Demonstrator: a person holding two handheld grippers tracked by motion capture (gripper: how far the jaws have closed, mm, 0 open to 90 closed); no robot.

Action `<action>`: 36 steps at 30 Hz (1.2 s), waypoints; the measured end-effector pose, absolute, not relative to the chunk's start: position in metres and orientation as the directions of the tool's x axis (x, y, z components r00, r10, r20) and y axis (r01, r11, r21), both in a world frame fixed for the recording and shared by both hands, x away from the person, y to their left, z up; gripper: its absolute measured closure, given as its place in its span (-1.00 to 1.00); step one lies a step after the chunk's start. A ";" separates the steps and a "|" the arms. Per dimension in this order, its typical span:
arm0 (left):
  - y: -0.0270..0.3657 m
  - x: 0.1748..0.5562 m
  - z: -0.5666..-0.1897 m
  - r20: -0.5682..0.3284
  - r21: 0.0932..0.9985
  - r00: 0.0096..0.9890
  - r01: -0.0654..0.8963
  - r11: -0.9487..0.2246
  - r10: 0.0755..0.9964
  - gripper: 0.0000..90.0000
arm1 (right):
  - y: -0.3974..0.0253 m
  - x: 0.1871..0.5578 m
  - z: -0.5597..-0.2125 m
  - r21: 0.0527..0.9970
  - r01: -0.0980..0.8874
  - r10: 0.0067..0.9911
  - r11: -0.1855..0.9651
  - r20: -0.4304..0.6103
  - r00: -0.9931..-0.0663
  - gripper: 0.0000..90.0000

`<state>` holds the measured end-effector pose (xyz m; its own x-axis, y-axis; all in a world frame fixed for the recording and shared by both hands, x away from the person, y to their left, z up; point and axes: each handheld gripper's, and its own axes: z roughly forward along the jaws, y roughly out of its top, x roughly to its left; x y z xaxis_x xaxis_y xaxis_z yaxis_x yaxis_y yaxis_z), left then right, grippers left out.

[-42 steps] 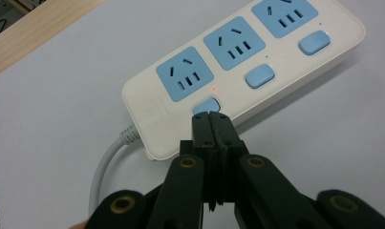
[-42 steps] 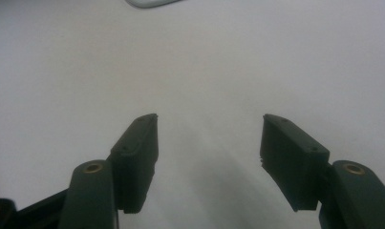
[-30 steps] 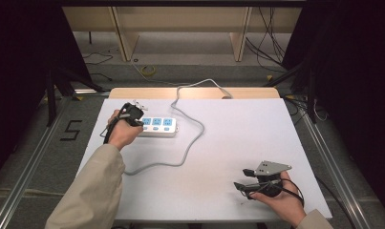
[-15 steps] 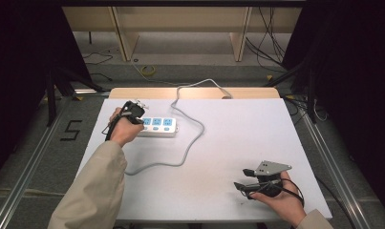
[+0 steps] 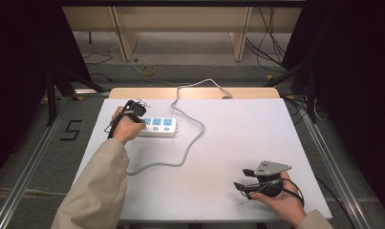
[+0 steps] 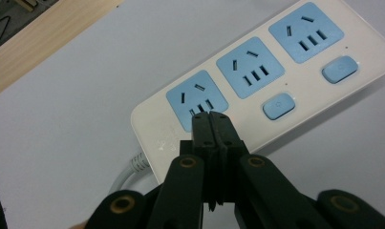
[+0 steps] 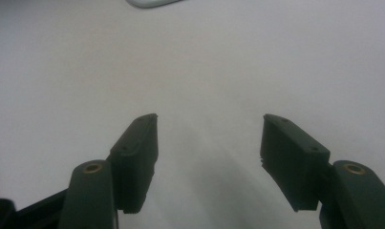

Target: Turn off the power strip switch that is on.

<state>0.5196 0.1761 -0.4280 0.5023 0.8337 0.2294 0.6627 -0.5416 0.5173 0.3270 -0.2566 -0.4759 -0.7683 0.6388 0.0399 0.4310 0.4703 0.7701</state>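
— Tongs first: where are yours?

— Left tongs (image 6: 211, 119) are pressed closed, tips at the end socket of the power strip (image 6: 257, 90) near the table's (image 5: 257, 133) far left. Right tongs (image 7: 209, 143) gape wide over bare white tabletop.

— Anything around?

— Its grey cord (image 5: 192, 138) loops across the middle. Dark curtains flank us; my hand hides the strip's left end.

left tool (image 6: 212, 116) edged slightly along power strip (image 6: 295, 71), tips at its end socket (image 6: 197, 100)
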 end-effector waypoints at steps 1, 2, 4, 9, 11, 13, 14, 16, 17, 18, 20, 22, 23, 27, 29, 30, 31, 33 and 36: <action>0.176 0.520 -0.429 0.229 0.517 0.501 0.664 -0.540 0.835 0.99 | -0.257 0.327 -0.476 0.770 0.431 0.638 0.470 0.041 -0.769 -0.14; 0.176 0.521 -0.429 0.233 0.511 0.504 0.665 -0.545 0.832 0.99 | -0.257 0.327 -0.476 0.770 0.431 0.638 0.471 0.041 -0.769 -0.14; 0.176 0.522 -0.430 0.232 0.510 0.501 0.667 -0.543 0.834 0.99 | -0.257 0.327 -0.476 0.770 0.432 0.638 0.470 0.042 -0.769 -0.14; 0.175 0.523 -0.432 0.230 0.509 0.499 0.670 -0.540 0.836 0.99 | -0.256 0.327 -0.476 0.770 0.431 0.637 0.471 0.041 -0.769 -0.14; 0.176 0.524 -0.432 0.235 0.503 0.501 0.671 -0.545 0.833 0.99 | -0.256 0.327 -0.476 0.770 0.432 0.638 0.470 0.042 -0.769 -0.14; 0.175 0.525 -0.433 0.233 0.503 0.498 0.673 -0.542 0.835 0.99 | -0.256 0.327 -0.476 0.769 0.431 0.637 0.471 0.041 -0.770 -0.14; 0.176 0.526 -0.433 0.235 0.501 0.498 0.675 -0.543 0.835 0.99 | -0.256 0.327 -0.476 0.770 0.430 0.636 0.471 0.041 -0.770 -0.14; 0.175 0.527 -0.433 0.234 0.498 0.498 0.676 -0.543 0.835 0.99 | -0.256 0.327 -0.476 0.770 0.431 0.637 0.471 0.041 -0.770 -0.14; 0.175 0.527 -0.434 0.234 0.495 0.500 0.677 -0.545 0.834 0.99 | -0.256 0.327 -0.476 0.770 0.430 0.637 0.471 0.041 -0.770 -0.14; 0.175 0.528 -0.434 0.236 0.493 0.501 0.677 -0.547 0.833 0.99 | -0.256 0.327 -0.476 0.770 0.431 0.638 0.471 0.041 -0.769 -0.14; 0.174 0.528 -0.435 0.231 0.497 0.497 0.679 -0.541 0.836 0.99 | -0.256 0.327 -0.476 0.770 0.431 0.638 0.471 0.040 -0.769 -0.14; 0.175 0.529 -0.435 0.232 0.490 0.498 0.682 -0.543 0.835 0.99 | -0.256 0.327 -0.476 0.770 0.430 0.637 0.471 0.040 -0.770 -0.14; 0.175 0.530 -0.435 0.237 0.485 0.501 0.682 -0.548 0.833 0.99 | -0.256 0.327 -0.476 0.771 0.429 0.636 0.471 0.040 -0.771 -0.14; 0.174 0.531 -0.436 0.234 0.490 0.499 0.681 -0.544 0.835 0.99 | -0.256 0.327 -0.476 0.770 0.430 0.636 0.471 0.040 -0.770 -0.14; 0.173 0.531 -0.435 0.237 0.486 0.503 0.679 -0.549 0.831 0.99 | -0.256 0.327 -0.476 0.770 0.430 0.636 0.472 0.041 -0.771 -0.14; 0.173 0.531 -0.435 0.239 0.483 0.505 0.679 -0.553 0.829 0.99 | -0.256 0.327 -0.476 0.769 0.430 0.636 0.473 0.040 -0.771 -0.14; 0.172 0.532 -0.434 0.241 0.478 0.509 0.679 -0.557 0.826 0.99 | -0.256 0.327 -0.476 0.770 0.429 0.635 0.473 0.040 -0.771 -0.14; 0.170 0.532 -0.434 0.244 0.471 0.515 0.677 -0.565 0.822 0.99 | -0.256 0.327 -0.476 0.770 0.429 0.635 0.473 0.040 -0.772 -0.14; 0.168 0.533 -0.435 0.243 0.470 0.518 0.677 -0.567 0.820 0.99 | -0.256 0.327 -0.476 0.770 0.429 0.635 0.473 0.039 -0.772 -0.14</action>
